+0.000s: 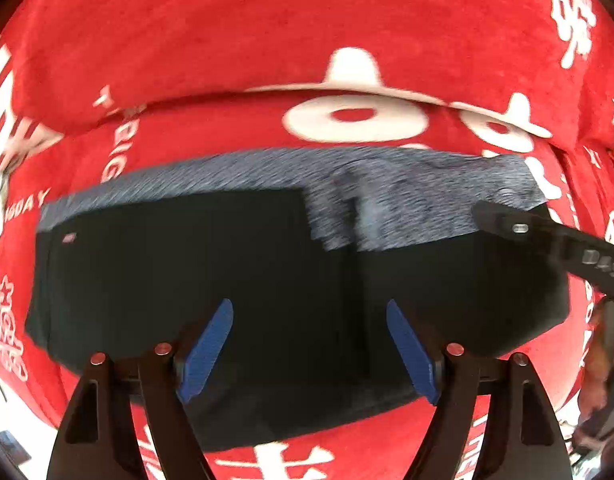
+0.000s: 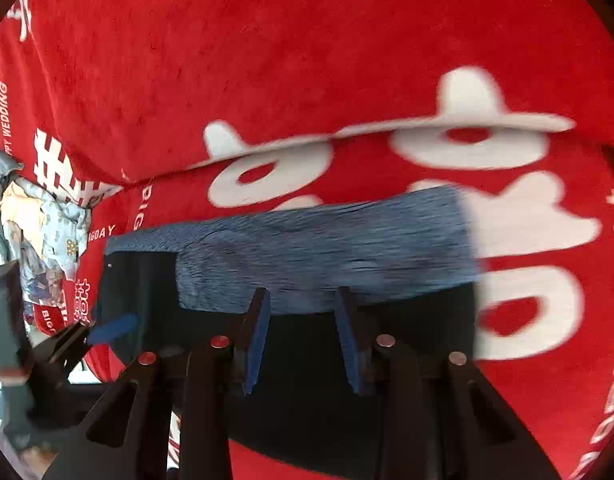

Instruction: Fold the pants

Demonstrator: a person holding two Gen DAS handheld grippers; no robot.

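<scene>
Folded black pants (image 1: 267, 280) with a grey waistband lie flat on a red blanket (image 1: 227, 40) printed with white characters. Above the pants, the left tongs (image 1: 309, 344) stand released, jaws wide apart. The right tongs (image 2: 303, 332) hover over the same pants, pads apart and grasping nothing.

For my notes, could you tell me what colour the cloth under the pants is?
Red cloth with white lettering, clearest in the right wrist view.

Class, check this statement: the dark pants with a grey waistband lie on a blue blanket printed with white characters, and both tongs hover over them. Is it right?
Not quite: the blanket is red, not blue, as both wrist views show. The dark pants with the grey waistband do lie on it, under the left tongs and the right tongs.
</scene>
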